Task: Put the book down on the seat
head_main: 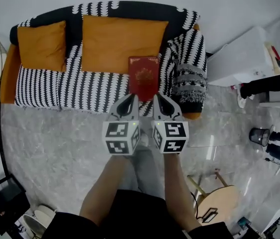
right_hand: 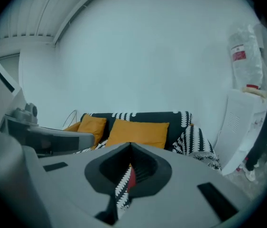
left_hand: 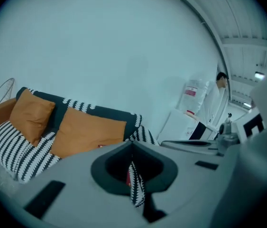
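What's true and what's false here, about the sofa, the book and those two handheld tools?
1. The red book lies flat on the sofa seat. True.
2. The left gripper is clamping the book. False: its jaws are shut on nothing, and the book lies free on the seat.
3. Three orange cushions lean on the backrest. False: there are two, a larger cushion and a smaller cushion.
4. The right gripper has its jaws closed. True.
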The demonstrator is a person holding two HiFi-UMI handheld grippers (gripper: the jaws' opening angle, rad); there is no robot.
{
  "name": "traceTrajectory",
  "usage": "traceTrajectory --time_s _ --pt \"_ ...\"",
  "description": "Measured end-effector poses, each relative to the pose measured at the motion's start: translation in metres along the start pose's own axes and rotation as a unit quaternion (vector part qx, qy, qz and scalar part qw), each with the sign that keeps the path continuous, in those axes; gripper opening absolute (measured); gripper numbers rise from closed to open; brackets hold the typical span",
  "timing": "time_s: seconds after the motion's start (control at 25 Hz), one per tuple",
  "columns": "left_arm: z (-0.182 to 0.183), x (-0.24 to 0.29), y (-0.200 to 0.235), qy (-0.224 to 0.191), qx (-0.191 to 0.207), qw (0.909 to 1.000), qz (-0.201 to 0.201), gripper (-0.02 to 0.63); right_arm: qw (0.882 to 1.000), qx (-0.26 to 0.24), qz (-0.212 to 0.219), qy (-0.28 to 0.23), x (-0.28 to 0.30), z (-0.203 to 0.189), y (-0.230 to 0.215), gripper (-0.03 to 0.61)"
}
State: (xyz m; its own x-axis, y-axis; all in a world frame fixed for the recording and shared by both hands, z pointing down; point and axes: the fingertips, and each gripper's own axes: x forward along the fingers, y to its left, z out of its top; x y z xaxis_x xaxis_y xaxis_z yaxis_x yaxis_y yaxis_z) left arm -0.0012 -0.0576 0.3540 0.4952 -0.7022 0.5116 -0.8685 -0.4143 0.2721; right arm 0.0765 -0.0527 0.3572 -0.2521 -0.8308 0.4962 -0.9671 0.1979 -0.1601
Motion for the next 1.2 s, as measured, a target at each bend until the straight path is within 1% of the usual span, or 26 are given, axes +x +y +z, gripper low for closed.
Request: traceTrajectory --time_s 0.12,0.24,0.44,0.6,0.84,1.0,1.12,1.2 --pt "0.016 -0.020 -0.006 -0.017 -0.020 0.9996 0.007 0.012 1.000 -0.005 0.006 -0.020 -0.024 0.024 0.006 0.009" --pt "0.042 -0.036 -0.011 -0.044 -0.038 0.9983 0.009 0.012 0.999 -0.002 0.008 -0.049 -0.043 0.053 0.009 0.009" --pt "0.097 -0.063 -0.020 -0.100 -0.036 0.9943 0.006 0.012 0.995 -0.009 0.007 -0.104 -0.074 0.108 0.015 0.009" --pt "0.143 -0.080 -0.035 -0.143 -0.010 0.9897 0.000 0.012 0.989 -0.021 0.008 -0.149 -0.097 0.150 0.020 0.009" --pt "0.195 -0.104 -0.060 -0.194 0.034 0.9804 -0.010 0.012 0.976 -0.054 0.010 -0.210 -0.128 0.206 0.021 0.009" --pt "0.232 -0.125 -0.074 -0.236 0.071 0.9693 -0.008 0.012 0.966 -0.075 0.001 -0.247 -0.147 0.244 0.023 0.009" --pt "0.248 -0.133 -0.086 -0.257 0.099 0.9614 -0.005 0.012 0.962 -0.069 0.005 -0.263 -0.157 0.258 0.023 0.009" --pt "0.254 -0.132 -0.092 -0.263 0.111 0.9584 -0.006 0.012 0.961 -0.070 0.002 -0.269 -0.159 0.265 0.021 0.009"
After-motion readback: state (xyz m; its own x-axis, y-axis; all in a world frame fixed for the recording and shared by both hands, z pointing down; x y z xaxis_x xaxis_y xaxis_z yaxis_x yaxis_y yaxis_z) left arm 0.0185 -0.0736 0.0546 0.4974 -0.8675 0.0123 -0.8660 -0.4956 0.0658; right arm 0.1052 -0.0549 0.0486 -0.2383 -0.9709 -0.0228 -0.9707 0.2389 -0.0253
